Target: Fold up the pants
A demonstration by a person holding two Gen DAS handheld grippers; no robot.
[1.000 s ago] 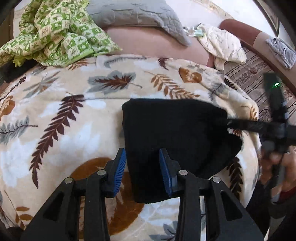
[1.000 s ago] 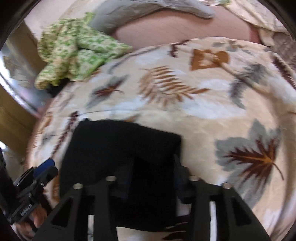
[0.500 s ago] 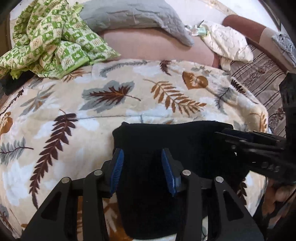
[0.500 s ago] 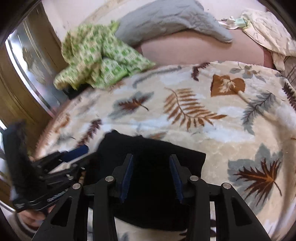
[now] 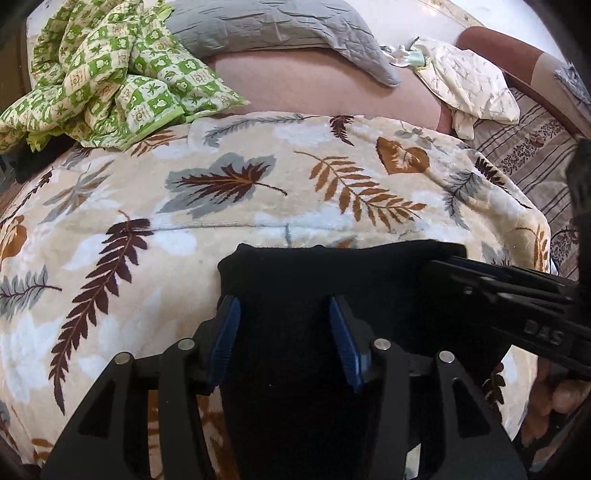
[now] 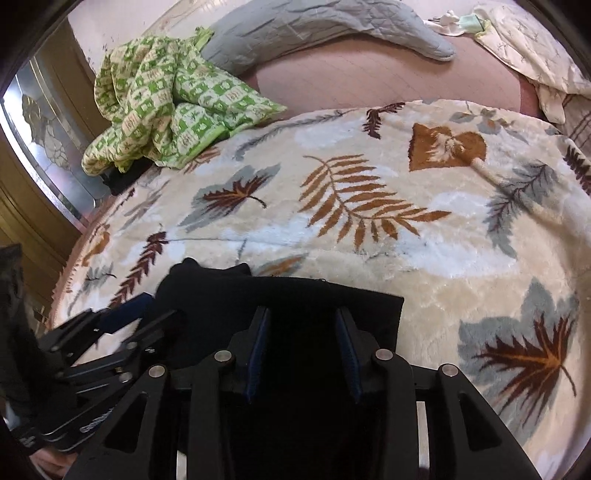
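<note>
The black pants (image 5: 332, 280) lie folded into a compact dark rectangle on the leaf-patterned blanket (image 5: 221, 184), near its front edge. My left gripper (image 5: 284, 336) is open over the left part of the pants, blue pads wide apart. My right gripper (image 6: 301, 347) is open over the right part of the pants (image 6: 288, 295). Each gripper shows in the other's view: the right one (image 5: 517, 306) comes in from the right, the left one (image 6: 110, 332) from the left. Whether the fingers touch the cloth cannot be told.
A green checked cloth (image 5: 99, 70) lies bunched at the back left. A grey quilted pillow (image 5: 280, 26) and a cream garment (image 5: 472, 88) lie at the back. A wooden cabinet with a glass panel (image 6: 40, 147) stands at the left.
Both grippers have moved in over the pants and sit lower and closer to them. The pants now lie as a tidier, squarer fold. The right gripper's jaws have opened off the cloth.
</note>
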